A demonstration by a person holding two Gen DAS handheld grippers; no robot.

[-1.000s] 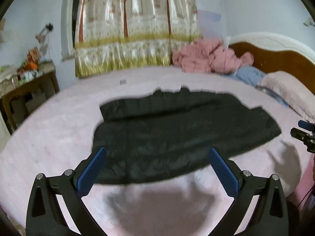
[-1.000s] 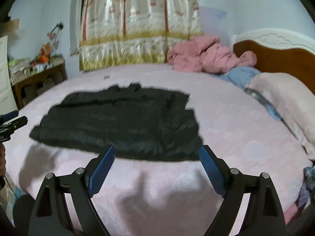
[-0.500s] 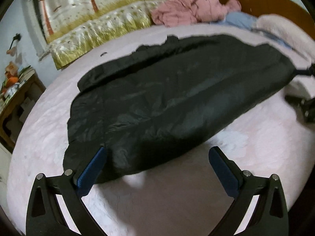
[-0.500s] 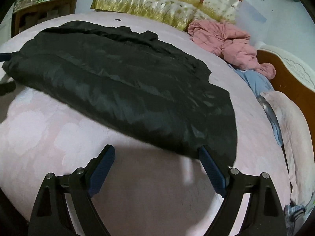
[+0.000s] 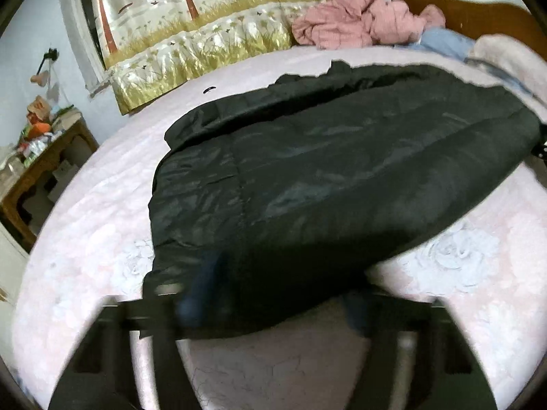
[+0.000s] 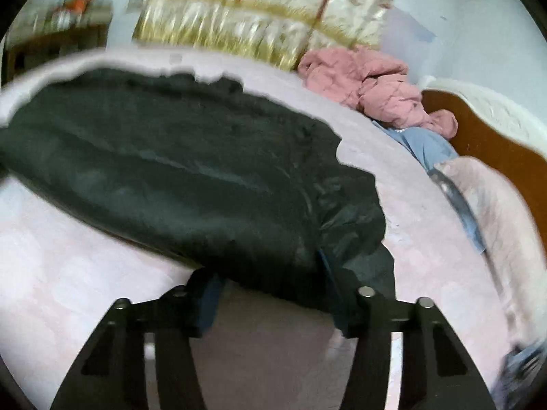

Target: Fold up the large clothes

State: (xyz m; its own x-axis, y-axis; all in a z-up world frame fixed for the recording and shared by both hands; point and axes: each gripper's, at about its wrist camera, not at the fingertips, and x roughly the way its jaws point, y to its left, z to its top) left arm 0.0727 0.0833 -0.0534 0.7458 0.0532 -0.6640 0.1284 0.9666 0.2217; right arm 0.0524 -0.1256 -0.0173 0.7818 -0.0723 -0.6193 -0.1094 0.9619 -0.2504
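A large black padded jacket [image 5: 324,177] lies spread flat on the pink bed; it also shows in the right wrist view [image 6: 191,171]. My left gripper [image 5: 273,307] is at the jacket's near left hem, its blue-padded fingers [image 5: 195,300] blurred, apart, and straddling the hem edge. My right gripper [image 6: 270,300] is at the jacket's near right corner, with its fingers [image 6: 208,300] apart on either side of the bunched hem. Both sets of jaws look partly closed in around the fabric, without a firm pinch visible.
The pink bedspread [image 5: 102,225] surrounds the jacket. A pink quilted garment [image 5: 359,24] and blue cloth [image 6: 424,143] lie near the wooden headboard [image 6: 495,143]. A folded pink blanket [image 6: 495,212] is at the right. A cluttered wooden desk [image 5: 37,157] stands at the left, curtains [image 5: 205,27] behind.
Both grippers dropped down and forward to the jacket's near hem. Their fingers have narrowed and now straddle the fabric edge at the left and right corners.
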